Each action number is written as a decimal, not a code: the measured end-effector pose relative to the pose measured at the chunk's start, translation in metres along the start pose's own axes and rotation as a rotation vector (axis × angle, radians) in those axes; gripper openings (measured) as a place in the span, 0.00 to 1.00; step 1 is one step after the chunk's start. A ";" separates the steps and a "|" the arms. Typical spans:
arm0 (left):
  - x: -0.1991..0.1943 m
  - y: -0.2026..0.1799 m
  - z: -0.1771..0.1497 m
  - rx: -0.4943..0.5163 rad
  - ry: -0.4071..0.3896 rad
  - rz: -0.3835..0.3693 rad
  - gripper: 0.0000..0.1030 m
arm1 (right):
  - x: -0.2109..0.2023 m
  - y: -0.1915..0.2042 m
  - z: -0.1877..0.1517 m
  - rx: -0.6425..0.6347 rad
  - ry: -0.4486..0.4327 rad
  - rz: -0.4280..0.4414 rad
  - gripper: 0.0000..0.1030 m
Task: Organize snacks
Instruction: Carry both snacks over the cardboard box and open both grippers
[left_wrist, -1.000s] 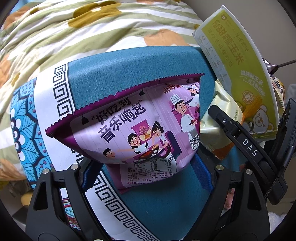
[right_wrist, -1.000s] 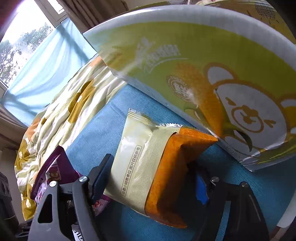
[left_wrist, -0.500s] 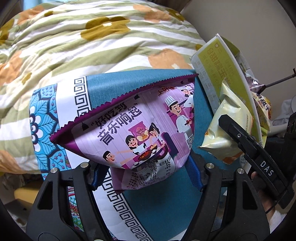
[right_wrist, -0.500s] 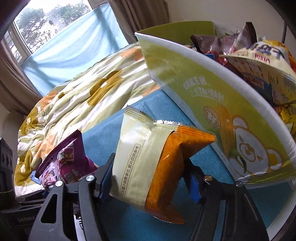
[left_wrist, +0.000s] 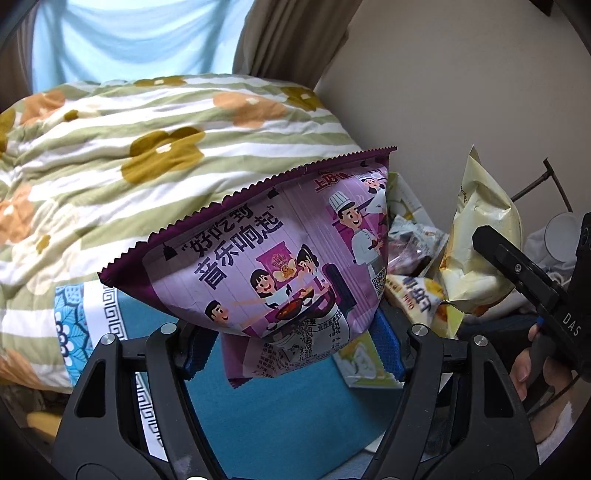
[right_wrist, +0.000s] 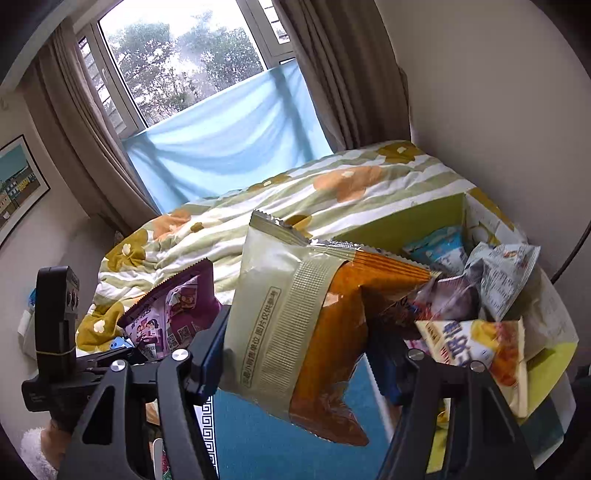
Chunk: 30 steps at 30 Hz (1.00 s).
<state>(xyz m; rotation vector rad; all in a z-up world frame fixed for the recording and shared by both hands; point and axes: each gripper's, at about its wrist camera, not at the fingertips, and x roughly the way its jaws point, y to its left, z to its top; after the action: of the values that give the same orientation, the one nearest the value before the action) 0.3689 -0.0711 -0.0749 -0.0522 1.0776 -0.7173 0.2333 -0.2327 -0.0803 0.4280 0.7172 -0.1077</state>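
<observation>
**Obs 1:** Box position first. Green snack box (right_wrist: 436, 218) sits at the right edge of the teal cloth (right_wrist: 266, 435), against the wall, already heaped with packets. From the right gripper (right_wrist: 295, 354) it lies ahead and to the right, close by; from the left gripper (left_wrist: 291, 339) it is further right, past the purple bag.

**Obs 2:** So the right hand is nearer. Grips?

**Obs 1:** Both clenched on a load, both clear of the cloth. Left jaws pinch the purple snack bag (left_wrist: 266, 251) low down by its bottom seam, the serrated top edge tilted up to the right. Right jaws clamp the cream-and-orange snack bag (right_wrist: 306, 317) across its lower half, long axis running up and away from the camera.

**Obs 2:** Looks?

**Obs 1:** Purple bag: puffed, cartoon chefs, Chinese lettering, printed panel at the base. Cream-and-orange bag: matte cream back with a ribbed seam, glossy orange face, crumpled.

**Obs 2:** Judgement?

**Obs 1:** Right drops in first, probably; left must cross further over.
</observation>
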 end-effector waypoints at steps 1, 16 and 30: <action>0.005 -0.013 0.006 0.001 -0.005 -0.006 0.68 | -0.009 -0.009 0.009 -0.016 -0.014 -0.005 0.60; 0.146 -0.139 0.048 -0.183 0.075 -0.025 0.85 | -0.011 -0.161 0.091 -0.089 0.027 0.028 0.60; 0.086 -0.128 0.002 -0.226 -0.020 0.187 0.85 | 0.018 -0.207 0.101 -0.084 0.133 0.088 0.61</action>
<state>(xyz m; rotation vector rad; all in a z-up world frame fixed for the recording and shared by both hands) 0.3285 -0.2190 -0.0930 -0.1498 1.1247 -0.4240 0.2589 -0.4615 -0.0954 0.3881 0.8299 0.0341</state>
